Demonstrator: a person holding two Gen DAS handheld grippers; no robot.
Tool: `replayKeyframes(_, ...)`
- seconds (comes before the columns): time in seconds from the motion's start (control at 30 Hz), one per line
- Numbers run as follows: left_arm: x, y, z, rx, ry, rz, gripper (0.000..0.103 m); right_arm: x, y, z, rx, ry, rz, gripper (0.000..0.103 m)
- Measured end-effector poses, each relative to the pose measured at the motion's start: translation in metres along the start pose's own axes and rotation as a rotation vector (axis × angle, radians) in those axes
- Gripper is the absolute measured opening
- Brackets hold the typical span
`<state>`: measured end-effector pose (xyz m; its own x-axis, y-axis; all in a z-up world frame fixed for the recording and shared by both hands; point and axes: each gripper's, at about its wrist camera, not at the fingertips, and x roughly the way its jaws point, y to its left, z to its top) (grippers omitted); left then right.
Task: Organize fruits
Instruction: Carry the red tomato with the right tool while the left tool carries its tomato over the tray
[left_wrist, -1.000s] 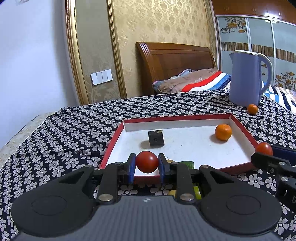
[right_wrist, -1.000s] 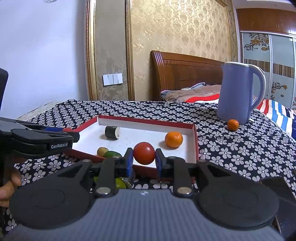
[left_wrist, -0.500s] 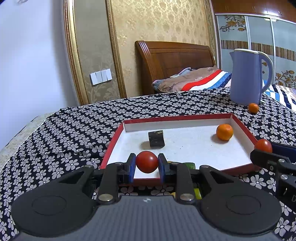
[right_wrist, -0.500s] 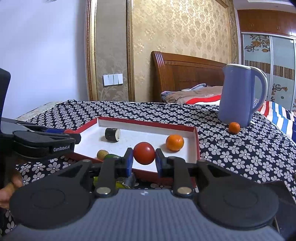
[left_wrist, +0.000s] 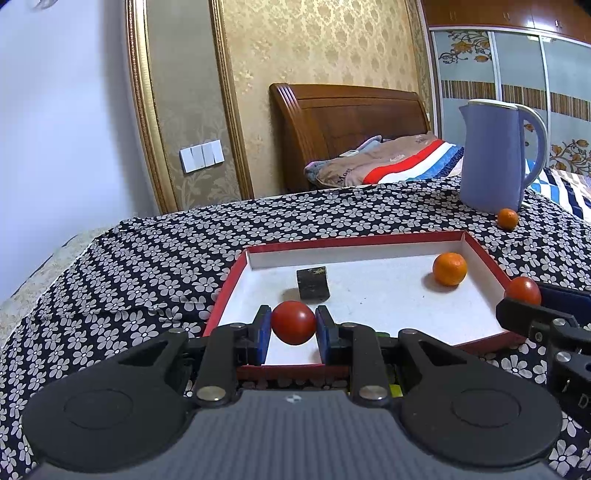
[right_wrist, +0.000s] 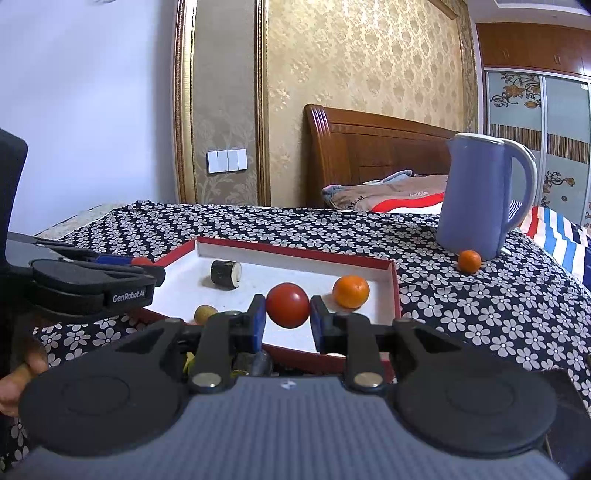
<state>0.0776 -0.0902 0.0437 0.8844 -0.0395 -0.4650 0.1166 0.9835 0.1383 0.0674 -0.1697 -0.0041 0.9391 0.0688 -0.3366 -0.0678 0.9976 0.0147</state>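
Note:
In the left wrist view my left gripper (left_wrist: 293, 318) is shut on a red tomato (left_wrist: 293, 326), just over the near edge of the red-rimmed white tray (left_wrist: 354, 240). My right gripper (right_wrist: 288, 308) is shut on a second red tomato (right_wrist: 287, 301) above the tray's (right_wrist: 295, 255) near right part. Each gripper shows in the other's view: the right one (left_wrist: 517, 310) with its tomato (left_wrist: 522, 290), the left one (right_wrist: 153, 271) with its tomato (right_wrist: 142, 261). An orange (left_wrist: 449, 268) (right_wrist: 351, 291) lies in the tray.
A dark cut cylinder (left_wrist: 313, 283) (right_wrist: 226, 274) and a small yellowish fruit (right_wrist: 205, 313) also lie in the tray. A blue kettle (right_wrist: 480, 199) stands at the back right on the flowered cloth, with a small orange (right_wrist: 469, 261) at its foot. A hand (right_wrist: 22, 369) shows at the left edge.

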Motion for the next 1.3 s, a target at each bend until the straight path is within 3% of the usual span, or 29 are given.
replayKeyframes(0.63, 0.015, 0.003, 0.013, -0.015, 0.024, 0.005, 0.025, 0.015, 0.001, 0.011, -0.005, 0.005, 0.002, 0.024)
replayKeyframes(1.3, 0.058, 0.006, 0.029, -0.011, 0.085, 0.020, 0.025, 0.042, -0.001, 0.029, -0.026, 0.032, 0.003, 0.024)
